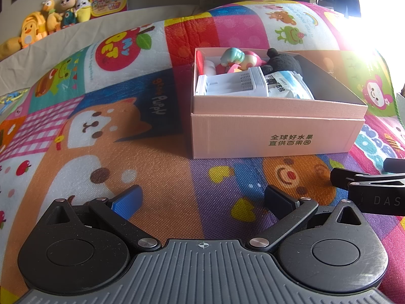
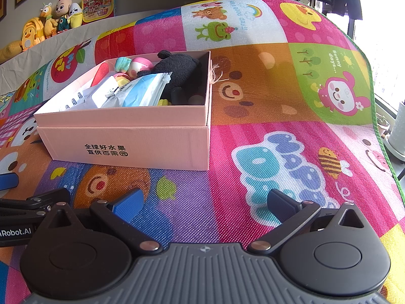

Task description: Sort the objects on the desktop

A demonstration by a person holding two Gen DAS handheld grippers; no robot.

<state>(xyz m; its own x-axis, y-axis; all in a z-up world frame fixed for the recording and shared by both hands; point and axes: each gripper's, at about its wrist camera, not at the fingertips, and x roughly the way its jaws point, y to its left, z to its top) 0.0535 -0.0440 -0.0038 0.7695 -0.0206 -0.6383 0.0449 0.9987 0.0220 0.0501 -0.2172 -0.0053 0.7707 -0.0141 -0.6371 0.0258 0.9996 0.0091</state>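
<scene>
Left tool (image 1: 202, 200): fingers spread wide, nothing between them, low in the frame over the play mat (image 1: 157, 167). Right tool (image 2: 206, 204): likewise spread and empty; its black linkage shows at the right edge of my left view.

Pink box (image 1: 273, 129), centre right of the left view and centre left of the right view (image 2: 126, 136), sits on the mat. Pale pink card, upper tray nested in a slightly wider base, black Chinese characters printed on the near wall.

Inside, crowded together:
- white plastic device (image 1: 235, 83) with a perforated metal patch, near the front wall
- blue-and-white soft packet (image 2: 141, 91) lying over it
- black plush toy (image 2: 177, 71) toward the back right corner
- two small figures (image 1: 240, 59), one teal-haired, one pink, at the back
- something red at the back left, unclear what

Upper left of both views: row of plush toys (image 2: 50, 22) along a pale ledge.
</scene>
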